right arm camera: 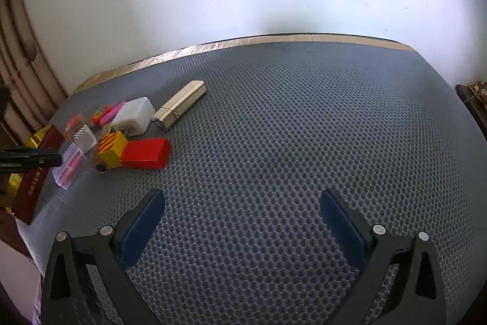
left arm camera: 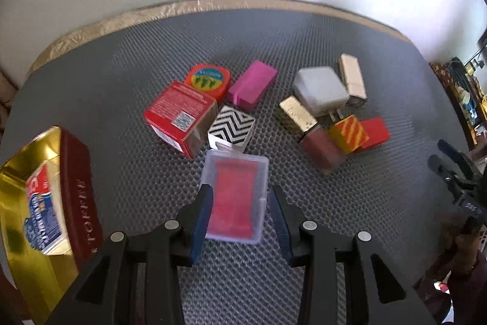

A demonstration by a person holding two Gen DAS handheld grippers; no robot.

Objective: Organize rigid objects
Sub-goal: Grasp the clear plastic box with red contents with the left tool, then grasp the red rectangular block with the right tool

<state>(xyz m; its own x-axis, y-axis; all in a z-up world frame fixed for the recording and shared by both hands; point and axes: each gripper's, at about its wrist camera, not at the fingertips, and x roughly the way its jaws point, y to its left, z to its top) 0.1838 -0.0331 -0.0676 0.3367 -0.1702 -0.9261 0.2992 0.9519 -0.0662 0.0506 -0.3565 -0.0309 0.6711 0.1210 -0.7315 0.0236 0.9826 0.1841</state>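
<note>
Nearest the left wrist camera, the left gripper [left arm camera: 240, 200] stands narrow around a clear plastic case [left arm camera: 236, 197] with a red insert; whether its pads press on the case I cannot tell. Beyond the case, on the grey honeycomb surface [left arm camera: 380, 203], lie a zigzag-patterned box [left arm camera: 232, 128], a red carton [left arm camera: 179, 114] and a white charger [left arm camera: 319, 89]. A gold toffee tin [left arm camera: 39, 209] sits at the left. The right gripper [right arm camera: 243, 221] gapes wide over bare surface, well apart from the cluster.

On the worktop [left arm camera: 380, 57] we count two gold-capped bottles [left arm camera: 296, 114] [left arm camera: 353, 79], one white charger [left arm camera: 321, 90], one clear case [left arm camera: 236, 197], one toffee tin [left arm camera: 45, 203], one round orange tin [left arm camera: 207, 78], and five small boxes: red carton [left arm camera: 179, 114], pink [left arm camera: 252, 84], zigzag [left arm camera: 231, 127], striped yellow [left arm camera: 348, 133], plain red [left arm camera: 376, 131].
</note>
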